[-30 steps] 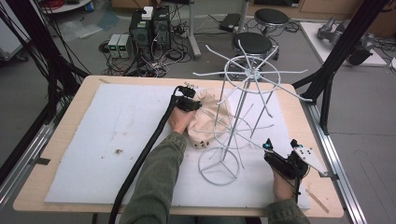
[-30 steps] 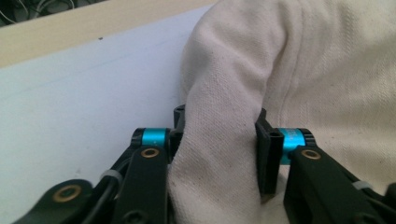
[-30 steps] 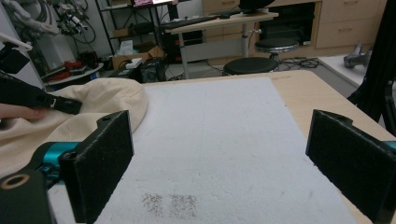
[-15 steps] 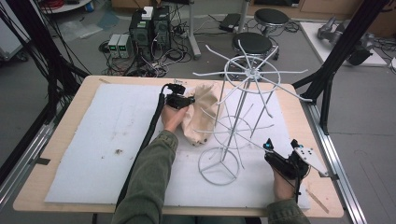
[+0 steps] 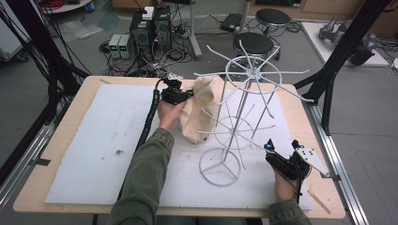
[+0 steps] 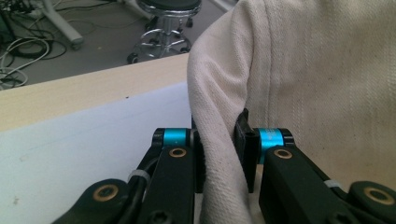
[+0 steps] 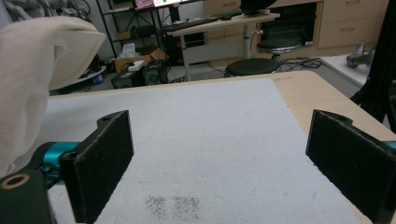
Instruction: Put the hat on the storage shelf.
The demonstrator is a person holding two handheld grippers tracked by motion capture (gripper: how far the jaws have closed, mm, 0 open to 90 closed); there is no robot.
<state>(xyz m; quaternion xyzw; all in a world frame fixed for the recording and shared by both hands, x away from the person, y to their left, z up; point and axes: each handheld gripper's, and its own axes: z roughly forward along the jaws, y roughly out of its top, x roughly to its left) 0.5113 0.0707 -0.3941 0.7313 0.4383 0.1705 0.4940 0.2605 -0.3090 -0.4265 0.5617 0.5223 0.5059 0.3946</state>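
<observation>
Since its jaws clamped, the left gripper (image 5: 187, 95) has raised the cloth (image 5: 202, 110).

Cloth (image 5: 202, 108): cream, coarse woven, few small dark specks, one dark spot near lower edge. Bunched, upright, draped in soft folds; top lifted off bench, bottom end trailing onto white mat. Sits mid-bench, toward far side, just left of wire rack (image 5: 244, 105), touching or brushing its prongs, cannot tell which. Thick fold of upper edge pinched between left tongs (image 6: 223, 144), clamped tight. In right gripper view, cloth (image 7: 42, 70) hangs at left, raised above mat.
</observation>
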